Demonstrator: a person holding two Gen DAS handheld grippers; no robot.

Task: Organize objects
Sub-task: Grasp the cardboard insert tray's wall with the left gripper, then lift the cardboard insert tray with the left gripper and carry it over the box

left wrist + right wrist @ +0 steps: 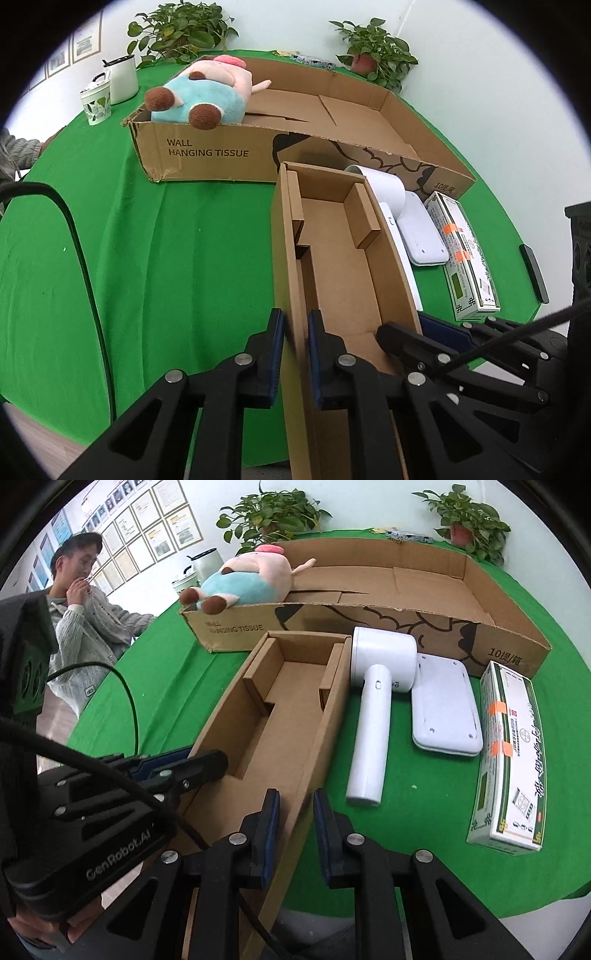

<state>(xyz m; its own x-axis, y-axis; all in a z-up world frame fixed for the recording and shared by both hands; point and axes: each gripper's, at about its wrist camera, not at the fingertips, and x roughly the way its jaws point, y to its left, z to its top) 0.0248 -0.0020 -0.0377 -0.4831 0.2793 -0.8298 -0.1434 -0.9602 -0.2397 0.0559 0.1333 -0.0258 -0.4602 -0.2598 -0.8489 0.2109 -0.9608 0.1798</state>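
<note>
A long empty brown cardboard tray (332, 258) with inner dividers lies on the green cloth; it also shows in the right wrist view (280, 709). My left gripper (295, 332) is shut on the tray's left wall near its close end. My right gripper (295, 819) straddles the tray's right wall, the right pad a little off it. A white handheld device (373, 709) lies right of the tray, then a white flat device (443, 709) and a green-white carton (513, 753). A plush toy (199, 96) lies in the big box.
A large open box (207, 155) marked WALL HANGING TISSUE stands behind the tray. Two cups (107, 88) and potted plants (373, 51) stand at the back. A person (81, 620) sits at the left. A black phone (533, 273) lies at the right edge.
</note>
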